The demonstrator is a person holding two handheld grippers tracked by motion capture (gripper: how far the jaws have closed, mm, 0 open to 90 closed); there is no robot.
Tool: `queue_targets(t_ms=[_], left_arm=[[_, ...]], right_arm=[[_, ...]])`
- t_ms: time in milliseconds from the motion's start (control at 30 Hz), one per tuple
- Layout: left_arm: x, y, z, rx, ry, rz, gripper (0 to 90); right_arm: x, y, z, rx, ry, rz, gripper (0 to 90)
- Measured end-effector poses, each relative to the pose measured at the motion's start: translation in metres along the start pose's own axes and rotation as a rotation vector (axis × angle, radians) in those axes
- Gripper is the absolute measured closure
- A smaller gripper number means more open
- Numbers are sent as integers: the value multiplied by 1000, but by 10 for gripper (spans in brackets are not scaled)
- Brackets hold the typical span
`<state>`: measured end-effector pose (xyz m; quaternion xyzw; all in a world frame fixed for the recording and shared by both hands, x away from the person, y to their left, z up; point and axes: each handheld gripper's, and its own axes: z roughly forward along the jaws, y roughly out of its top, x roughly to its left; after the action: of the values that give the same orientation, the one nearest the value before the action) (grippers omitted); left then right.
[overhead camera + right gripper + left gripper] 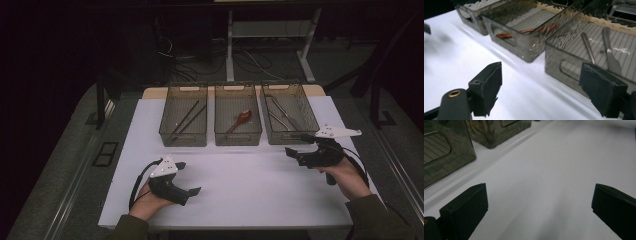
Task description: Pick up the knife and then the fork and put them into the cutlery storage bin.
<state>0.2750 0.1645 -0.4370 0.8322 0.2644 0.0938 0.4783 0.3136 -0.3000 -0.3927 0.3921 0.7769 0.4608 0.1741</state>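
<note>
Three smoky see-through bins stand in a row at the back of the white table (240, 185). The left bin (184, 135) holds dark sticks (187, 120), the middle bin (237, 136) a red spoon (242, 118), the right bin (286, 137) metal cutlery (282, 116). My left gripper (189, 177) rests low at the front left, open, with bare table between its fingers (466, 207). My right gripper (296, 143) hovers open just in front of the right bin. In the right gripper view the metal cutlery (609, 53) and red spoon (534, 30) lie inside their bins beyond the empty right gripper (540, 85).
The table's front edge (225, 225) runs close to the person's sleeves. Beyond the bins are desk legs (230, 45) and cables (200, 60) on a dark floor. A wide stretch of white table lies between the two grippers.
</note>
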Motion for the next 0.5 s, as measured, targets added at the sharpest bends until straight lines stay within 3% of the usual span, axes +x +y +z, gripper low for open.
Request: queue_targets(t_ms=[167,500], left_arm=[[0,0,0,-6,1,3,0],[-1,1,0,-6,4,4,0]], right_arm=[[6,-13,-1,14,11,-24,179],[15,-40,-7,-24,43,21,179]])
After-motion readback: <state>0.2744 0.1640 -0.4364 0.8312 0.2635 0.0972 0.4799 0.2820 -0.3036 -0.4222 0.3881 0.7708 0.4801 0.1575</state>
